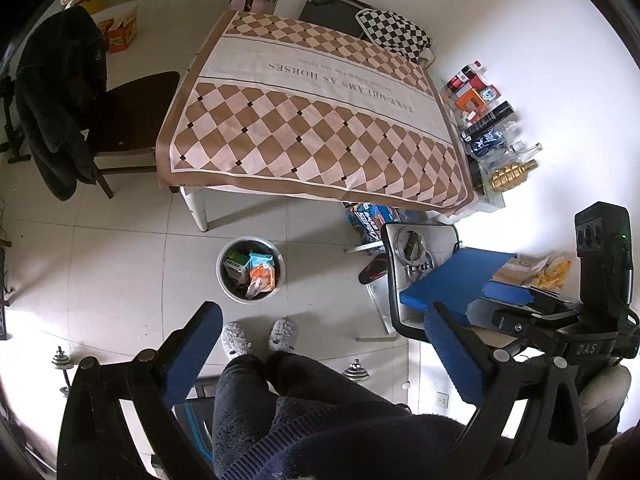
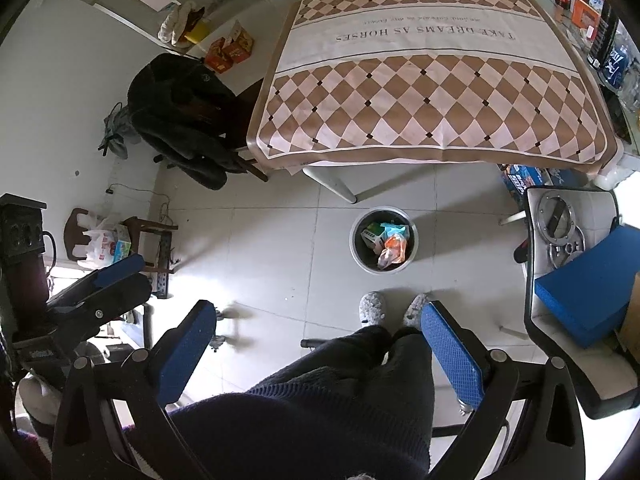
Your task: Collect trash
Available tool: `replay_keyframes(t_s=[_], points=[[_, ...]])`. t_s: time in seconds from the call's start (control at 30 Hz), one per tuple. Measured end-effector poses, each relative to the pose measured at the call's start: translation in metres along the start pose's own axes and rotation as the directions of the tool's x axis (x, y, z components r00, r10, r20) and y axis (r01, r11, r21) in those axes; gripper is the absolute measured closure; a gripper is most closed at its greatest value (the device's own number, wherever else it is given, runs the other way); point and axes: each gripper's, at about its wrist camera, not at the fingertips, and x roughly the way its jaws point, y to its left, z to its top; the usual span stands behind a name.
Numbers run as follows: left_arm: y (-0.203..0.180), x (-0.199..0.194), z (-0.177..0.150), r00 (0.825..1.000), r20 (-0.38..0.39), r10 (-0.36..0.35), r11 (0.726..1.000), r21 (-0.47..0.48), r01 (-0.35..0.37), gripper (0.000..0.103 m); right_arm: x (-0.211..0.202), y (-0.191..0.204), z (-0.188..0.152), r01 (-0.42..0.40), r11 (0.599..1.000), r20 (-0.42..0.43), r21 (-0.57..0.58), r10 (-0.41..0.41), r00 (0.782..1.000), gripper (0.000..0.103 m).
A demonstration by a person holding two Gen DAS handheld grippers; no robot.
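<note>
Left wrist view looked down from standing height at the bin (image 1: 251, 269) on the floor, just beyond the slippers (image 1: 259, 335) and a little left of centre between the fingers of the left tool (image 1: 324, 352). That tool stood wide, its blue pads well apart with nothing between them. The bin already held trash (image 1: 256, 270): a green-and-white carton, a teal packet and orange-and-white wrappers, crumpled together.

In the right wrist view the same bin (image 2: 383, 240) lay ahead of the right tool (image 2: 318, 354) and slightly right of its midline, near the white leg of the worktop (image 2: 432, 92). The right tool was also wide and carried nothing. Each tool showed in the other's view at the side, held at about the same height, so neither hand looked clearly nearer to the bin; I judged the left one to be slightly better lined up with it.

The checked cloth on the worktop showed no loose trash. To the right a chair (image 1: 424, 280) carried a blue board (image 1: 452, 280) and metal rings, and bottles (image 1: 488, 128) and boxes stood along the far right wall. A jacket (image 1: 60, 96) hung over a dark chair at the left.

With the trash in the bin and both tools bare, the collecting looked close to done; any further move would turn on reaching down and forward, since the bin sat well below both tools
</note>
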Motion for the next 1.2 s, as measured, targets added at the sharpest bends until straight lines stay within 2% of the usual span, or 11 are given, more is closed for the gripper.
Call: replay_keyframes(t_s=[0.53,1.2], points=[[-0.009,0.003,0.003,0.999,-0.020,-0.031,0.999,0.026,0.032,0.000,-0.005,0.002,0.001,-0.001,1.000,0.003,0.011,0.001,1.000,0.000],[-0.014,0.004,0.001,0.999,-0.020,-0.033,0.999,0.019,0.034,0.000,-0.003,0.002,-0.002,-0.001,1.000,-0.009,0.017,0.002,1.000,0.000]])
